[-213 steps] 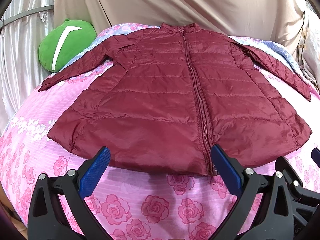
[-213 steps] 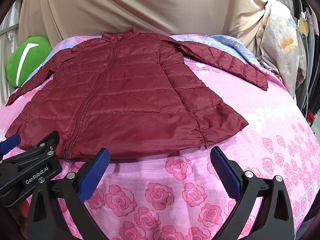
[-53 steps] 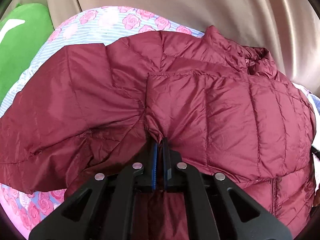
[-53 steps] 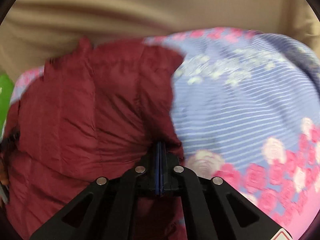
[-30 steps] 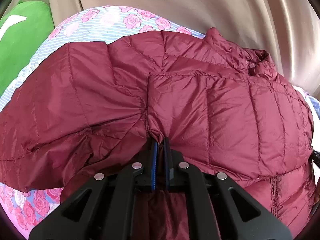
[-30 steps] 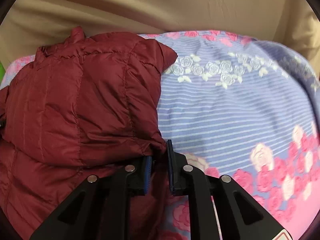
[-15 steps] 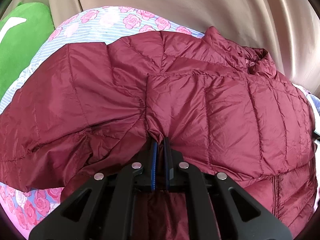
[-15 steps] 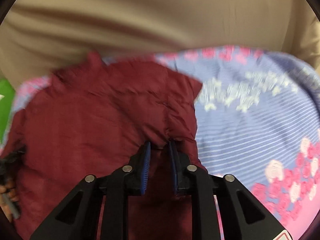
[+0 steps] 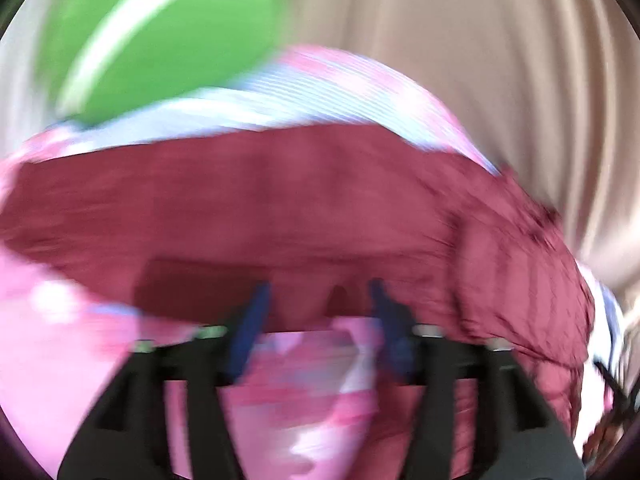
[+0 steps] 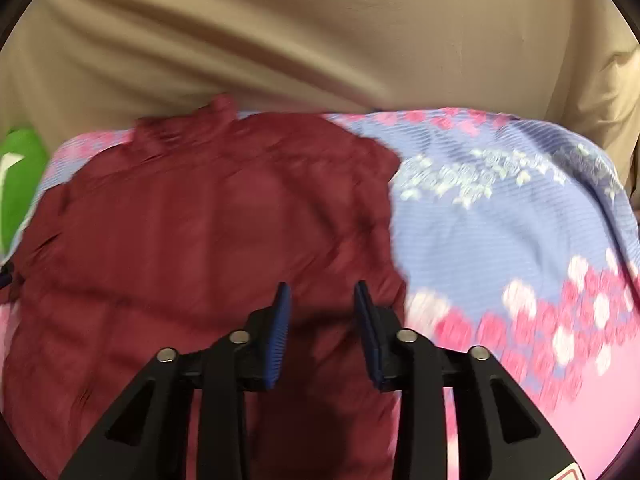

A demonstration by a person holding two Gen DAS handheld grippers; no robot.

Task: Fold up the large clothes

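The jacket (image 10: 208, 248), maroon and quilted, is spread on the bed, its collar turned toward the far drape. In the right wrist view its right edge is seen folded inward, and bare sheet (image 10: 500, 232) is left exposed beside it. In the left wrist view, which is heavily blurred, the jacket (image 9: 304, 208) is seen as a broad band across the middle, with its near edge lying just beyond the fingertips.

The sheet is striped blue toward the head of the bed and printed with pink roses nearer the cameras. A green cushion (image 9: 160, 36) with a white mark is set on the bed beyond the jacket's left side; a sliver of it (image 10: 18, 184) is caught at the left edge of the right wrist view. A beige drape (image 10: 320, 40) is hung behind the bed. Nothing is placed on the jacket itself.

The left tool (image 9: 316, 300) is held over pink sheet just short of the jacket's edge and pitched downward. Its jaws have just been opening and are spread wide, and only sheet is seen through the gap, with no cloth pinched.

The right tool (image 10: 322, 304) is held over the jacket near its folded right edge, likewise pitched downward. Its jaws have just been opening and stand partly apart; jacket fabric is seen between them, but it is not pressed by the blue pads (image 10: 280, 332).
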